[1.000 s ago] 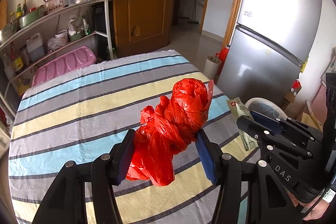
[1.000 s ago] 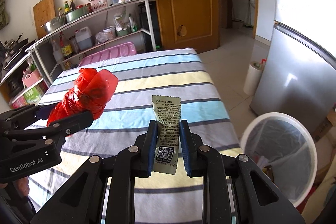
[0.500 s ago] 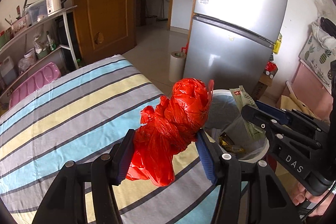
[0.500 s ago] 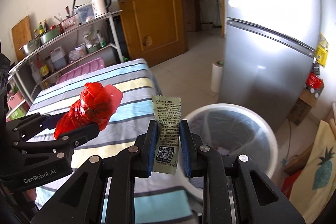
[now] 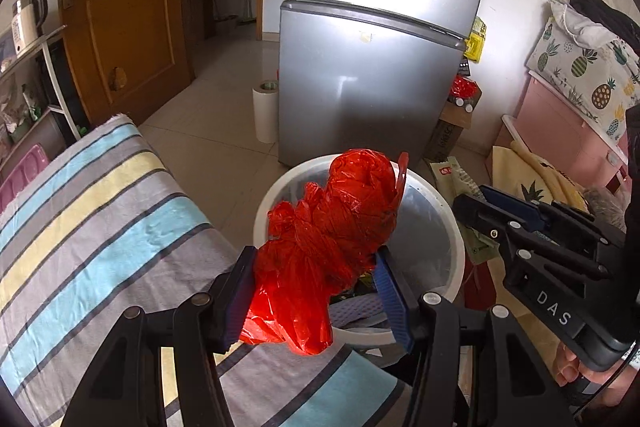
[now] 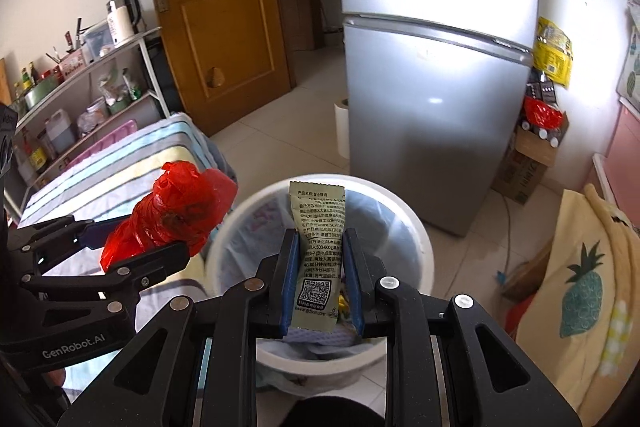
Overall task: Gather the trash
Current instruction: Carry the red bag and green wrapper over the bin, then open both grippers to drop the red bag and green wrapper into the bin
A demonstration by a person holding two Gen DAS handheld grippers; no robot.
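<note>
My left gripper (image 5: pixel 314 273) is shut on a crumpled red plastic bag (image 5: pixel 328 227) and holds it over the near rim of a white trash bin (image 5: pixel 448 267) on the floor. The bag also shows in the right wrist view (image 6: pixel 176 211). My right gripper (image 6: pixel 318 255) is shut on a pale green sachet (image 6: pixel 318 227) with a QR code, held upright above the open bin (image 6: pixel 416 239). The bin has a clear liner and some trash at the bottom. The right gripper also shows in the left wrist view (image 5: pixel 500 211), at the bin's right side.
A table with a striped cloth (image 5: pixel 100 227) lies to the left of the bin. A silver fridge (image 5: pixel 360 67) stands behind the bin, a paper roll (image 5: pixel 265 115) beside it. A wooden door (image 6: pixel 216 11), metal shelves (image 6: pixel 80 99) and a pineapple-print cloth (image 6: pixel 580 267) surround the spot.
Both grippers have swung right, off the striped table and over the white bin, each still holding its piece of trash.
</note>
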